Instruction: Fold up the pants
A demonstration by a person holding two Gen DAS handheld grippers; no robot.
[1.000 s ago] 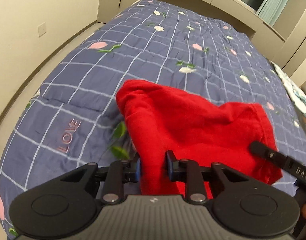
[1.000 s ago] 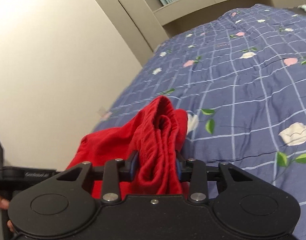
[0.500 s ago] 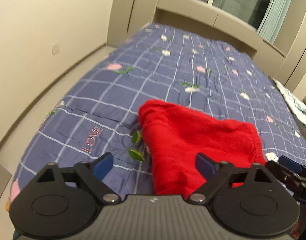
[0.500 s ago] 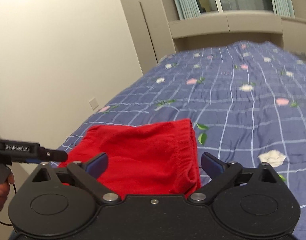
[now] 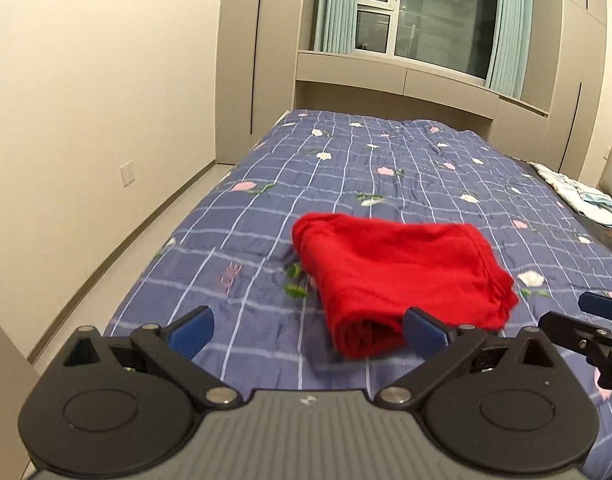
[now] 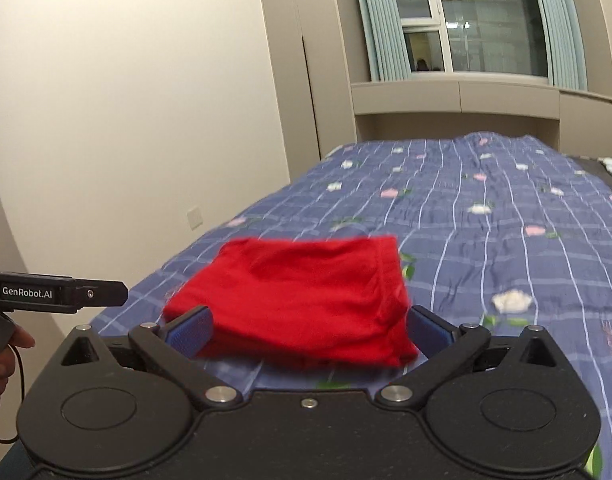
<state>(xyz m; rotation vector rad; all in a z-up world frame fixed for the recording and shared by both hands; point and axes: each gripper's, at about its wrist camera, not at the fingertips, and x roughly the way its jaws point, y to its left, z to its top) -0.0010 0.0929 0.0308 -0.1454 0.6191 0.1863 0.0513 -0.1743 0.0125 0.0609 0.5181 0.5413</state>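
The red pants (image 5: 402, 268) lie folded in a compact bundle on the blue checked quilt (image 5: 346, 168), near the bed's front edge. They also show in the right wrist view (image 6: 302, 296). My left gripper (image 5: 306, 330) is open and empty, pulled back in front of the bundle's left end. My right gripper (image 6: 309, 326) is open and empty, just in front of the bundle's near edge. The right gripper's tip shows at the right edge of the left wrist view (image 5: 586, 320). The left gripper's body (image 6: 54, 294) shows at the left of the right wrist view.
The quilt with flower prints covers the whole bed. A wall (image 5: 86, 100) and a strip of floor (image 5: 146, 240) run along the bed's left side. A window with curtains (image 5: 422, 12) is at the far end. A light cloth (image 5: 578, 196) lies at the right edge.
Both grippers have opened, let go of the red pants and pulled back and up. The pants now lie flat and folded on the quilt.
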